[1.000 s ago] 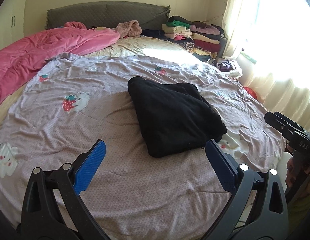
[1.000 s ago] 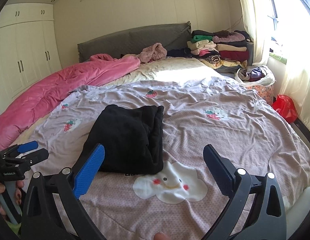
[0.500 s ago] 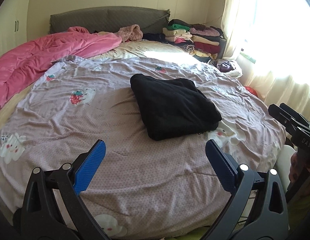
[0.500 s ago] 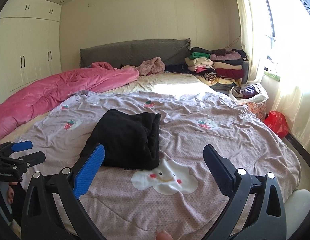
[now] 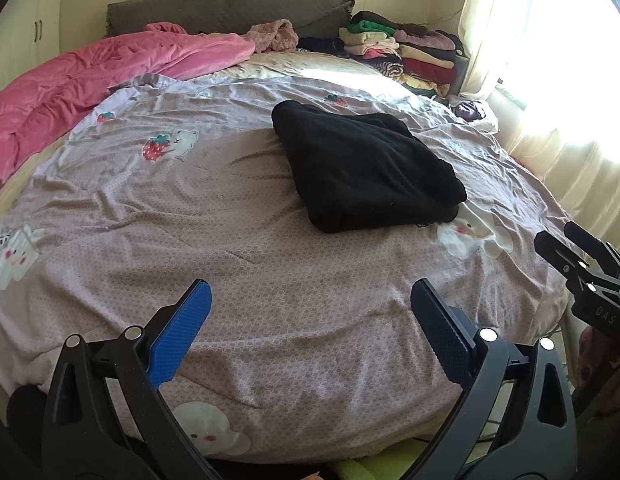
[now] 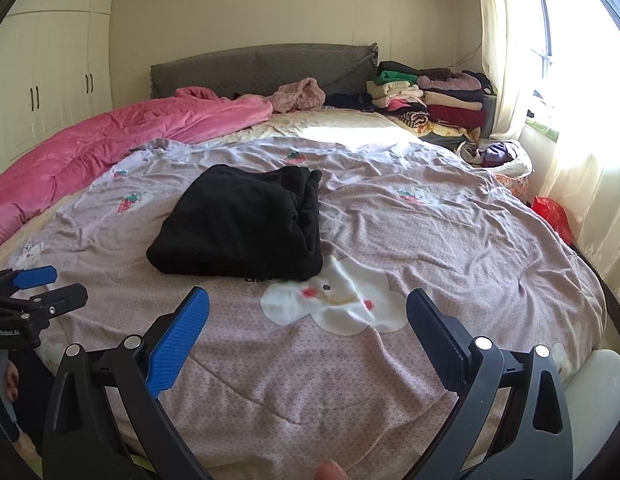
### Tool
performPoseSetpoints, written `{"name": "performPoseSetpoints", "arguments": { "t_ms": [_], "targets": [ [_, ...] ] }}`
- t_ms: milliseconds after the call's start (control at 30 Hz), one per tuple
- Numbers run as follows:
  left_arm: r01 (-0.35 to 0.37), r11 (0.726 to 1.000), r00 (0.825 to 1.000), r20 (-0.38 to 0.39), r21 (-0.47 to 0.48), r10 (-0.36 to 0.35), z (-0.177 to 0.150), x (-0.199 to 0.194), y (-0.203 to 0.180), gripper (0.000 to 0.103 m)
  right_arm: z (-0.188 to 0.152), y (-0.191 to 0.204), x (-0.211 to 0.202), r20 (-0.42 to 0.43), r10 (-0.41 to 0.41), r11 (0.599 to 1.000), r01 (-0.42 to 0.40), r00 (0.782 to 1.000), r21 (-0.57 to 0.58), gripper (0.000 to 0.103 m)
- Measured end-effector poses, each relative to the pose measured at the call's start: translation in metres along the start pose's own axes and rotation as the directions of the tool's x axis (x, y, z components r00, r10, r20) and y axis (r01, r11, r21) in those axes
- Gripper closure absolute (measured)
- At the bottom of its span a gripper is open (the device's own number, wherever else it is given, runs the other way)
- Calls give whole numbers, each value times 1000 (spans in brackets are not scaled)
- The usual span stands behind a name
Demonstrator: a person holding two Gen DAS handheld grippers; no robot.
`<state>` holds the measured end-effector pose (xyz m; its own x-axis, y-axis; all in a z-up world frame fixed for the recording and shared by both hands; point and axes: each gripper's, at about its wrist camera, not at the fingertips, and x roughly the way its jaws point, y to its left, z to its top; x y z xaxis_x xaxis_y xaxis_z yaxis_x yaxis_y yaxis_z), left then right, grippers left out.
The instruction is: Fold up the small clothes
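Folded black garment point(image 5: 366, 168) on lilac bedspread point(image 5: 245, 264)

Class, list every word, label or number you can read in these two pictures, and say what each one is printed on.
"DAS": on the black body of the right gripper, seen from the left wrist view.
"GenRobot.AI": small print on the body of the left gripper, seen from the right wrist view; barely readable.
Dark marks on the bedsheet just below the folded black garment: too blurred to read.
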<state>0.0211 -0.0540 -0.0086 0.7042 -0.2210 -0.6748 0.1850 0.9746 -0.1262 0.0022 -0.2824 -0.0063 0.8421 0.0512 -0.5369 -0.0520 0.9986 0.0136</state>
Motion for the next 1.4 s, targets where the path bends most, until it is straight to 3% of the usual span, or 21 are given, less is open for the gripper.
{"name": "performPoseSetpoints", "arguments": {
  "t_ms": [200,1400],
  "targets": [
    [-9,1000,1000,-18,-5,9,-4,5,1,9,-9,0,16,-51,-3,1000,4,999,10,5],
    [-15,1000,1000,-10,-10,15,-2,2,4,9,-8,4,13,-60,7,1000,-7,998,-4,5]
  ]
}}
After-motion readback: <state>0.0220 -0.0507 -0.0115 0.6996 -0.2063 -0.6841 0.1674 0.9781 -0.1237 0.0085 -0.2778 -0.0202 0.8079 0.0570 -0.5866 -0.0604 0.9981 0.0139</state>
